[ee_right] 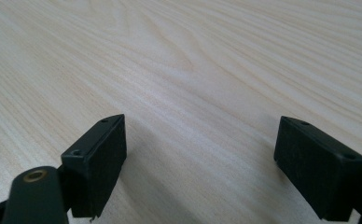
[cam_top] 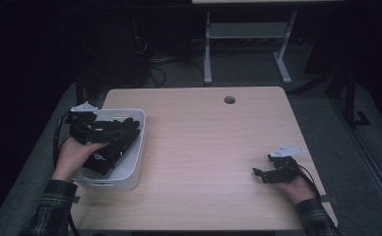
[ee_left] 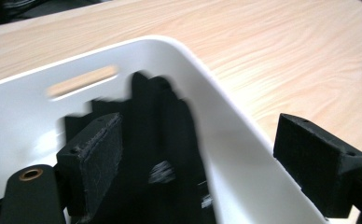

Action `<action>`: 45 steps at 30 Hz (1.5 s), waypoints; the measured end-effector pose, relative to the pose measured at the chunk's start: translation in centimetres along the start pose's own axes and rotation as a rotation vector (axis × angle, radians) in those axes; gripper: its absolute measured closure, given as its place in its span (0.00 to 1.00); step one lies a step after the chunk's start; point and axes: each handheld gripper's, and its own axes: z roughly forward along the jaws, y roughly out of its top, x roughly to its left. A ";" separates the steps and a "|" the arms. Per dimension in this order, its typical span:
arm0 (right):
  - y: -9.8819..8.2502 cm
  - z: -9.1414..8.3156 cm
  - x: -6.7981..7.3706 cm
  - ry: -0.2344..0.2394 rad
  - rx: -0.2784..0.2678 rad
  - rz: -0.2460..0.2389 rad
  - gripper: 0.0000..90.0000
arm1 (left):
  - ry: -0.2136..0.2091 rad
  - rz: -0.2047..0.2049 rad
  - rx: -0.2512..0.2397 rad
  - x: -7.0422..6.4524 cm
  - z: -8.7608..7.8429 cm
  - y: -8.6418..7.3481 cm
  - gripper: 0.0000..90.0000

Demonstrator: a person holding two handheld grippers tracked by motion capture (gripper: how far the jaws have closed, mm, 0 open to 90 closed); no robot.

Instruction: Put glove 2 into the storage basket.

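High view: the left hand-held gripper [cam_top: 130, 129] hung over the white bin [cam_top: 139, 156] at the desk's [cam_top: 213, 147] left side, its jaws pointing right across the bin's far half. A dark glove-like item [cam_top: 111, 150], apparently a glove, lay inside the bin, directly under and toward the person from that gripper. Its long axis ran roughly from the near-left corner toward the far-right one.

In the left gripper view the jaws stood wide apart with nothing pressed between the pads; they straddled the bin's right wall [ee_left: 235, 140], one jaw inside over the dark item [ee_left: 170, 154], one outside over the desk.

The right hand-held gripper [cam_top: 260, 174] rested on bare desk, well apart from the bin, jaws spread and empty.

Judgement: the left hand was plainly nearer, and any re-grasp would mean dipping down and inward past the wall.
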 end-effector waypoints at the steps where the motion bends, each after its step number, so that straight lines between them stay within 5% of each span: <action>1: 0.0 0.0 0.0 0.000 0.000 0.001 0.18 | -0.013 0.010 -0.005 -0.6 0.3 0.2 0.17; 10: 0.0 0.0 0.0 0.001 0.000 -0.003 0.18 | -0.130 0.094 -0.037 -7.0 3.2 1.1 0.17; 16: 0.0 0.0 0.0 0.004 0.000 -0.004 0.18 | -0.210 0.145 -0.015 -11.0 5.8 0.8 0.17; 24: 0.0 0.0 0.0 0.005 0.000 -0.008 0.17 | -0.252 0.235 0.029 -15.7 9.4 -0.9 0.17; 34: 0.0 0.0 0.1 0.005 0.002 -0.005 0.17 | -0.288 0.270 0.128 -17.2 13.2 -3.9 0.16; 45: 0.0 0.0 0.1 0.007 0.002 -0.005 0.17 | -0.261 0.314 0.196 -17.8 15.4 -5.5 0.16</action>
